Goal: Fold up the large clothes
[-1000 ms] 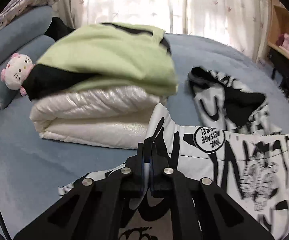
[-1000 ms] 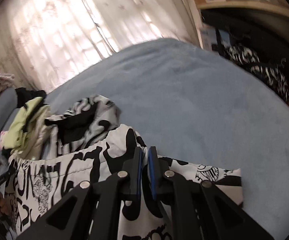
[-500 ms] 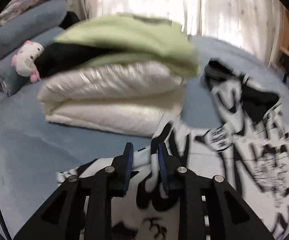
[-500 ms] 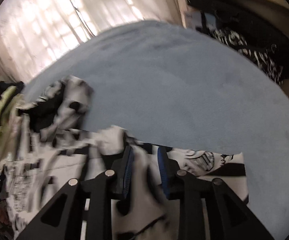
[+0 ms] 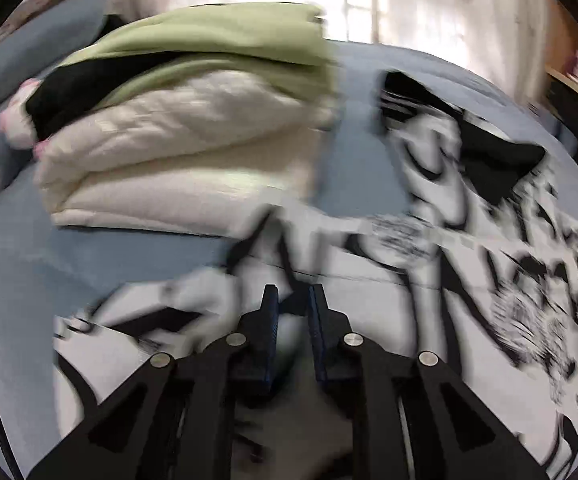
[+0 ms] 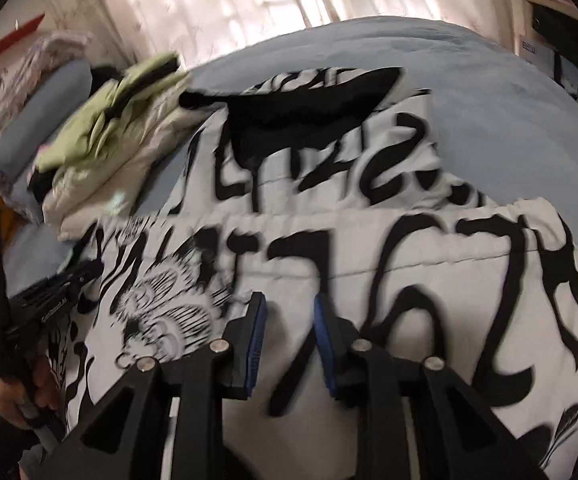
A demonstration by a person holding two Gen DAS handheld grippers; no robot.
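Left wrist view: the left gripper is seen released, jaws apart after a slight closing, nothing pinched, poised over the black-and-white printed garment spread on the blue bed. A folded stack sits toward the far left edge.

Right wrist view: the right gripper is likewise unclenched, jaws slightly narrowed, above the garment's middle. A fresh hem should be sought at the edge, and both layers pinched evenly before lifting.
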